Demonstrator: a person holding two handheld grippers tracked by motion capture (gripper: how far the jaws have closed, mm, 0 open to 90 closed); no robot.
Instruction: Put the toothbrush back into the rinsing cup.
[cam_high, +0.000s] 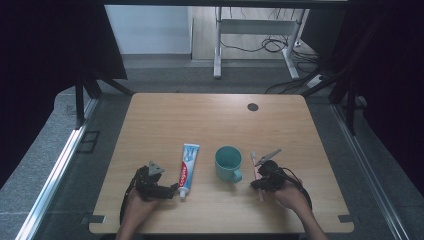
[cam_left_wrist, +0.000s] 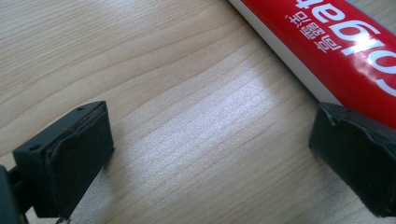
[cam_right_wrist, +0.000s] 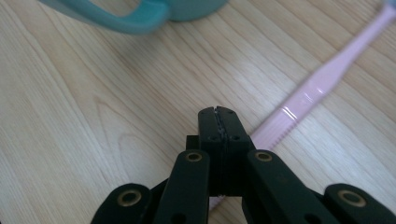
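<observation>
On the wooden table (cam_high: 210, 117) lie three things — one toothpaste tube (cam_high: 188, 162), one teal mug (cam_high: 228, 162) and one pink toothbrush (cam_high: 255, 170) — set in a row from left to right, each apart from the next. Two grippers work at the near edge, one in each hand.

The left gripper (cam_left_wrist: 205, 154) stands wide open, its jaws far apart over bare wood, with the red-and-white tube passing just beside its right-hand jaw. In the high view this gripper (cam_high: 172, 190) sits near the tube's cap end.

The right gripper (cam_right_wrist: 218, 122) has its jaws pressed flat together with nothing between them — the pink toothbrush (cam_right_wrist: 322, 81) lies on the table just beside and under their tips. The mug's handle (cam_right_wrist: 123, 18) is well ahead of it. In the high view that gripper (cam_high: 256, 184) rests over the toothbrush's handle.
</observation>
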